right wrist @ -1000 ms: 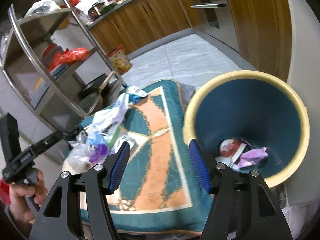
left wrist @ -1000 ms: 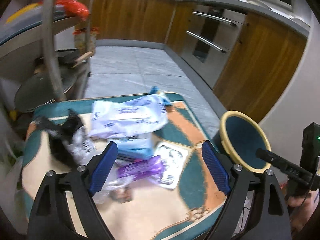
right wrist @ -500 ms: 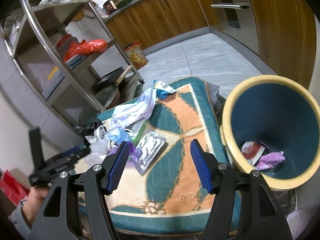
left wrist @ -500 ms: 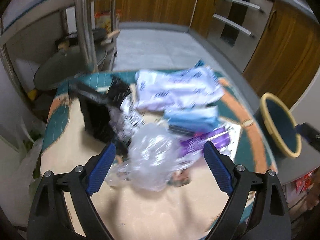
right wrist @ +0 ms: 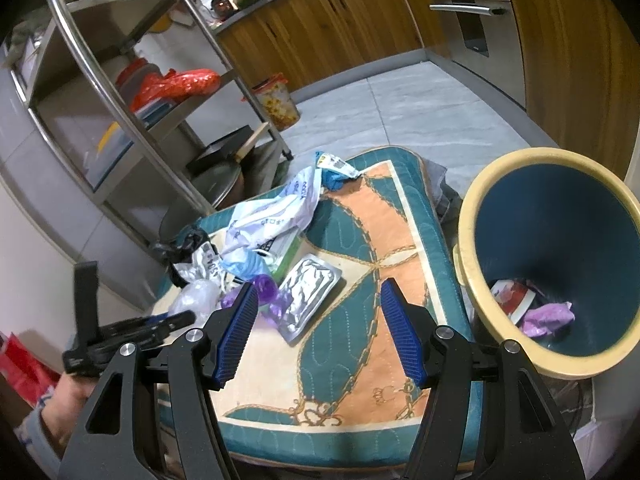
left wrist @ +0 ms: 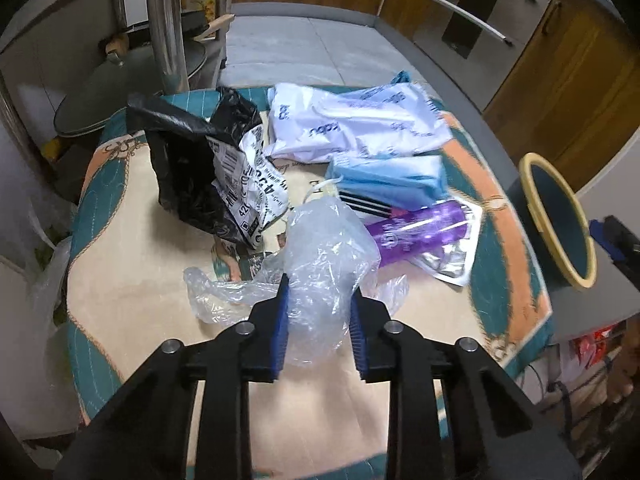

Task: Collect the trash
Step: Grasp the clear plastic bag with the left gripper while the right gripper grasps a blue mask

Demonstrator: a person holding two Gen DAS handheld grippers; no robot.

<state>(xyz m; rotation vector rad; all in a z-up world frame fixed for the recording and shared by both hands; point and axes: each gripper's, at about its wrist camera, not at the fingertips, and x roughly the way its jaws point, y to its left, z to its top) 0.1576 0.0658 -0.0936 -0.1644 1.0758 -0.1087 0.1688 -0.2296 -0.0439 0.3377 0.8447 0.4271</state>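
Trash lies on a patterned cushioned table (left wrist: 132, 280): a clear plastic bag (left wrist: 324, 256), a black bag (left wrist: 184, 168), a white printed bag (left wrist: 352, 124), a blue mask packet (left wrist: 388, 178), a purple wrapper (left wrist: 420, 232) and a foil blister pack (right wrist: 308, 292). My left gripper (left wrist: 318, 324) is shut on the clear plastic bag. My right gripper (right wrist: 318, 332) is open and empty above the table's near edge, left of the blue bin (right wrist: 560, 240) with a yellow rim, which holds some trash.
A metal shelf rack (right wrist: 120, 92) with pans and red bags stands at the table's far left. Wooden kitchen cabinets (right wrist: 340, 20) and an oven line the tiled floor behind. The bin also shows at the right in the left wrist view (left wrist: 560, 216).
My left gripper moved down onto the clear plastic bag and closed on it. My right gripper drifted slightly left, away from the bin, still open.
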